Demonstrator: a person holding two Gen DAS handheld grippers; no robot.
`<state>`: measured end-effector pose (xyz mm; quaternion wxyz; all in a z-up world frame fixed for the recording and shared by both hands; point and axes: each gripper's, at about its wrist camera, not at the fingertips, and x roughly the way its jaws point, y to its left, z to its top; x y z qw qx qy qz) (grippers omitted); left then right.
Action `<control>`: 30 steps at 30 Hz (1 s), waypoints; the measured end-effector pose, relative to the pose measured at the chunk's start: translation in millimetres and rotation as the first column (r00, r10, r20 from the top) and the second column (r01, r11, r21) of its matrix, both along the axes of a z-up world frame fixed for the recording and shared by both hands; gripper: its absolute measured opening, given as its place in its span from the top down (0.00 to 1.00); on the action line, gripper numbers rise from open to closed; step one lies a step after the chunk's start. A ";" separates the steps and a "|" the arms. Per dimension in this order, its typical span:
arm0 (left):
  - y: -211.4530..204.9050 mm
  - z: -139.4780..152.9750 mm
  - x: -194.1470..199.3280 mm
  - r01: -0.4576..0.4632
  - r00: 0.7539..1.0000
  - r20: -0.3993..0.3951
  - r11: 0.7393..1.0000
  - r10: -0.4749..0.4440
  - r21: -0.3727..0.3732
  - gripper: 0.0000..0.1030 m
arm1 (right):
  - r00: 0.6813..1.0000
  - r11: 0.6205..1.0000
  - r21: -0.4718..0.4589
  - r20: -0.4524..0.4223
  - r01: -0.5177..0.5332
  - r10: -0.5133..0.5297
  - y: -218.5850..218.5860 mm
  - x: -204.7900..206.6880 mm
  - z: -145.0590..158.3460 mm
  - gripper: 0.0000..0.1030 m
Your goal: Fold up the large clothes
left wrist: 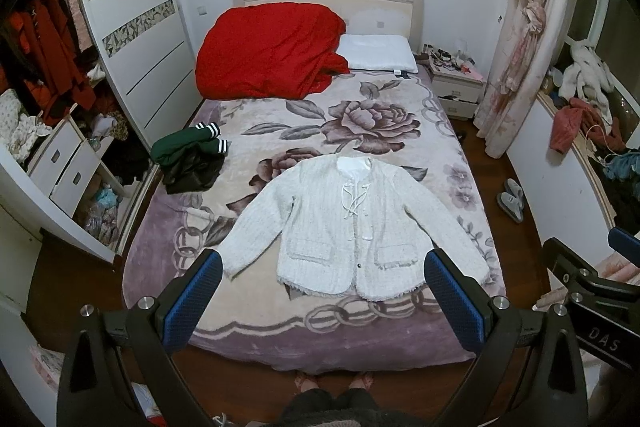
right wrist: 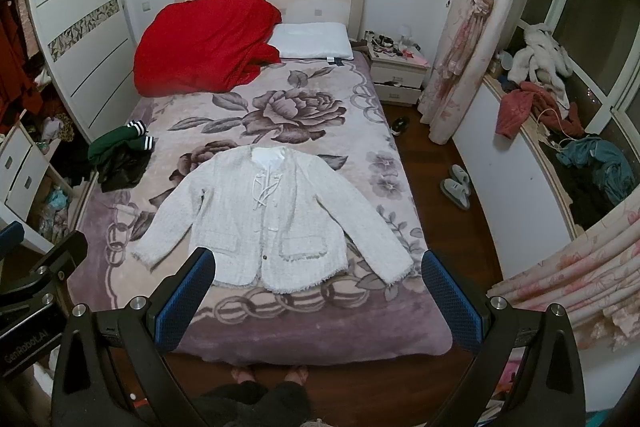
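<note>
Wide bed (left wrist: 256, 343) under a plush mauve-and-cream blanket printed with big roses, filling most of both views. Heaped at its head, a crumpled red quilt (left wrist: 268, 49), beside a flat white pillow (left wrist: 376, 53); both well apart from the working end, probably pushed there to leave room. Spread flat on the near half, front up and collar toward the headboard: a white tweed jacket with fringed hem, laced neckline and two patch pockets (left wrist: 352, 223), sleeves angled outward, likely laid out so for folding. No fold visible yet. Near the bed's left edge, a small pile of dark green clothing with striped cuffs over something black (left wrist: 190, 157), seemingly waiting its turn or already done; cannot tell which. Left claw (left wrist: 324, 297) raised above the foot of the bed, blue-padded fingers spread wide, holding nothing. Right claw (right wrist: 318, 291) likewise wide apart and empty, clear of the jacket.
</note>
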<state>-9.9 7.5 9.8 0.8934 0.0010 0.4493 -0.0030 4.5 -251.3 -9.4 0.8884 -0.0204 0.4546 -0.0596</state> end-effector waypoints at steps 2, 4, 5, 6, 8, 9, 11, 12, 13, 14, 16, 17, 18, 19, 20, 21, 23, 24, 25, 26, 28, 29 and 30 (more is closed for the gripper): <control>0.8 0.7 -1.1 -0.001 1.000 0.002 1.000 0.001 0.001 0.00 | 1.000 1.000 0.000 -0.002 0.001 -0.001 -0.1 -1.3 0.1 0.00; -0.1 -0.6 0.1 -0.001 1.000 0.002 1.000 0.001 -0.001 0.00 | 1.000 1.000 0.005 -0.004 0.001 -0.001 -0.6 -3.3 1.5 0.00; 0.0 -0.4 -0.2 0.000 1.000 0.001 1.000 0.000 -0.002 0.00 | 1.000 1.000 0.004 -0.004 0.002 -0.002 -1.0 -4.3 2.3 0.00; -1.6 3.2 -3.6 -0.002 1.000 0.002 1.000 0.002 -0.002 0.00 | 1.000 1.000 0.004 -0.004 0.002 -0.002 -1.7 -5.2 3.4 0.00; -1.3 4.8 -4.7 -0.002 1.000 0.003 1.000 0.002 -0.002 0.00 | 1.000 1.000 0.007 -0.002 0.003 -0.003 -4.2 -7.1 3.6 0.00; -1.7 3.8 -3.9 -0.001 1.000 0.003 1.000 0.001 -0.003 0.00 | 1.000 1.000 0.004 -0.002 0.002 -0.002 -3.0 -5.7 2.0 0.00; -4.8 5.4 -5.9 -0.002 1.000 0.005 1.000 0.002 -0.002 0.00 | 1.000 1.000 0.003 0.001 0.002 -0.002 -4.0 -8.2 2.6 0.00; -5.1 5.3 -5.7 -0.003 1.000 0.005 1.000 0.003 -0.002 0.00 | 1.000 1.000 0.004 0.003 0.003 -0.003 -4.8 -9.5 2.7 0.00; -5.5 7.2 -6.9 -0.003 1.000 0.008 1.000 0.003 0.000 0.00 | 1.000 1.000 0.005 0.002 0.003 -0.003 -4.7 -8.3 3.1 0.00; -6.5 9.3 -7.9 -0.003 1.000 0.010 1.000 0.003 0.003 0.00 | 1.000 1.000 0.005 0.001 0.002 -0.003 -4.5 -8.4 3.7 0.00; -9.6 12.2 -8.6 -0.004 1.000 0.011 1.000 0.004 0.002 0.00 | 1.000 1.000 0.004 0.002 0.004 -0.004 -4.6 -8.0 4.0 0.00; -10.2 13.1 -9.2 -0.005 1.000 0.012 1.000 0.005 0.003 0.00 | 1.000 1.000 0.003 0.003 0.005 -0.005 -4.5 -8.5 4.1 0.00; -12.2 12.4 -8.7 -0.005 1.000 0.014 1.000 0.005 0.005 0.00 | 1.000 1.000 0.004 0.004 0.005 -0.005 -4.7 -9.3 5.0 0.00; -13.6 14.1 -9.2 -0.004 1.000 0.014 1.000 0.004 0.005 0.00 | 1.000 1.000 0.006 0.004 0.007 -0.007 -6.8 -7.6 5.0 0.00; -15.6 16.0 -9.5 -0.004 1.000 0.015 1.000 0.004 0.004 0.00 | 1.000 1.000 0.006 0.004 0.008 -0.008 -6.3 -7.4 5.1 0.00; -14.6 14.4 -8.3 -0.005 1.000 0.014 1.000 0.005 0.005 0.00 | 1.000 1.000 0.006 0.005 0.009 -0.009 -7.4 -8.3 6.6 0.00; -18.5 16.7 -7.7 -0.002 1.000 0.013 1.000 0.002 0.007 0.00 | 1.000 1.000 0.010 0.006 0.011 -0.011 -9.7 -9.8 7.1 0.00; -16.8 15.0 -8.7 -0.004 1.000 0.015 1.000 0.004 0.006 0.00 | 1.000 1.000 0.011 0.006 0.011 -0.011 -9.4 -9.5 7.2 0.00; -18.0 16.3 -9.0 -0.004 1.000 0.015 1.000 0.004 0.006 0.00 | 1.000 1.000 0.009 0.006 0.010 -0.010 -9.0 -9.5 7.4 0.00; -18.6 16.9 -9.4 -0.003 1.000 0.016 1.000 0.003 0.005 0.00 | 1.000 1.000 0.007 0.007 0.009 -0.009 -9.0 -9.7 7.3 0.00; -20.9 16.0 -7.6 -0.002 1.000 0.018 1.000 0.002 0.005 0.00 | 1.000 1.000 0.008 0.005 0.009 -0.010 -9.8 -9.0 7.3 0.00; -23.0 16.2 -7.0 -0.001 1.000 0.017 1.000 0.000 0.006 0.00 | 1.000 1.000 0.009 0.005 0.008 -0.008 -9.2 -9.4 6.5 0.00; -21.6 15.8 -7.2 -0.001 1.000 0.015 1.000 0.001 0.006 0.00 | 1.000 1.000 0.008 0.006 0.010 -0.010 -9.1 -9.7 6.1 0.00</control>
